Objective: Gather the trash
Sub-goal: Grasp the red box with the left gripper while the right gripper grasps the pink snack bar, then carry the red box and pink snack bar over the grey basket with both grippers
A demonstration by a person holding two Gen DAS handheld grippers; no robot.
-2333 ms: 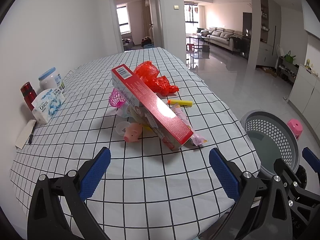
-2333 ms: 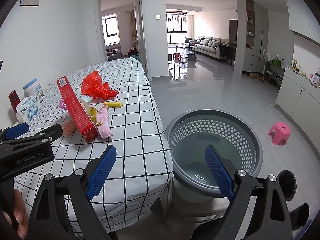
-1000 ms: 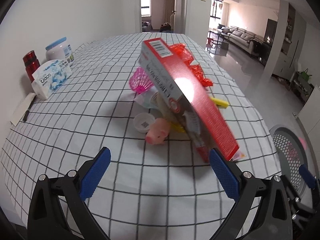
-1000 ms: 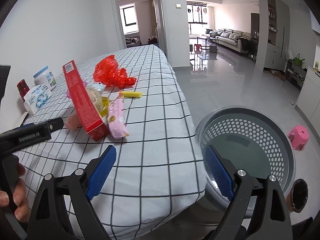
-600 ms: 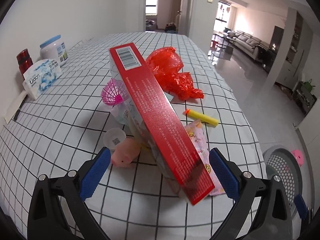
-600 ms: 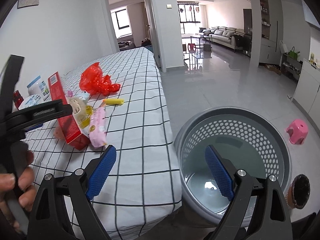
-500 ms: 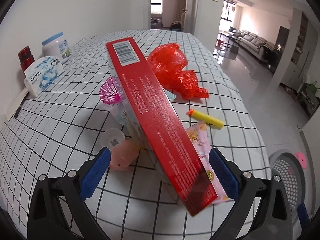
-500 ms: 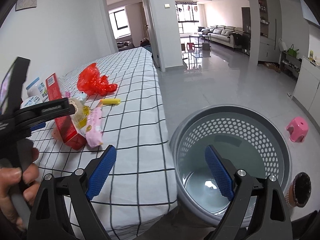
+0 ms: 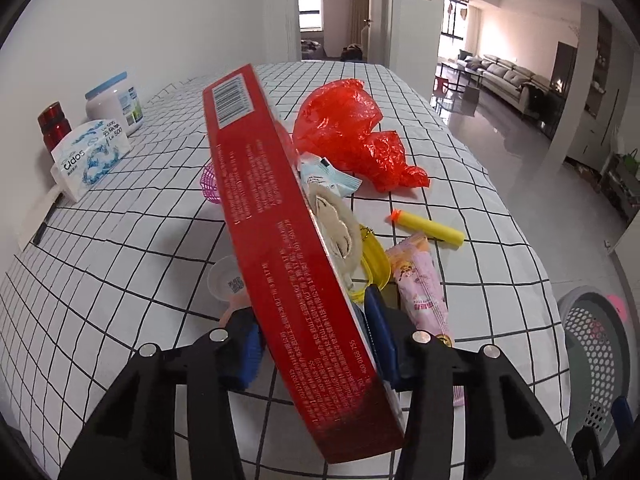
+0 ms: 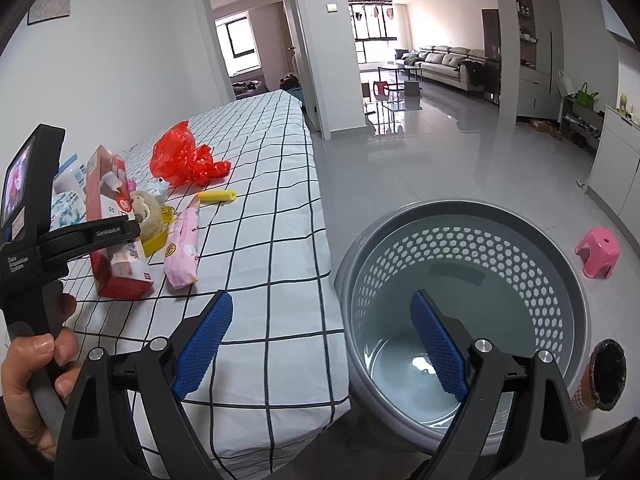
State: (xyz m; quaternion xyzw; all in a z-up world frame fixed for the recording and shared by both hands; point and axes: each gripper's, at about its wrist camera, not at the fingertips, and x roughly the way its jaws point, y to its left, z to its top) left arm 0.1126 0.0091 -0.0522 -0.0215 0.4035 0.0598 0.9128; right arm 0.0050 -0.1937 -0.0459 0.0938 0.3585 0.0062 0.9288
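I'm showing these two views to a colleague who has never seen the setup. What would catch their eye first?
Most striking is the long red box running up the middle of the left wrist view, propped on the litter pile, with the left claw closing around its near end. Behind it lies a crumpled red plastic bag on the checked tablecloth. In the right wrist view, the big grey perforated basket on the floor beside the table sits under the open right claw.

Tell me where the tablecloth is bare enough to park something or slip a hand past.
Bare cloth runs between the tissue pack and the red box, and along the table's near edge beside the grey basket. Crowded: the pile by the box, with the pink wrapper, yellow foam dart and red plastic bag.
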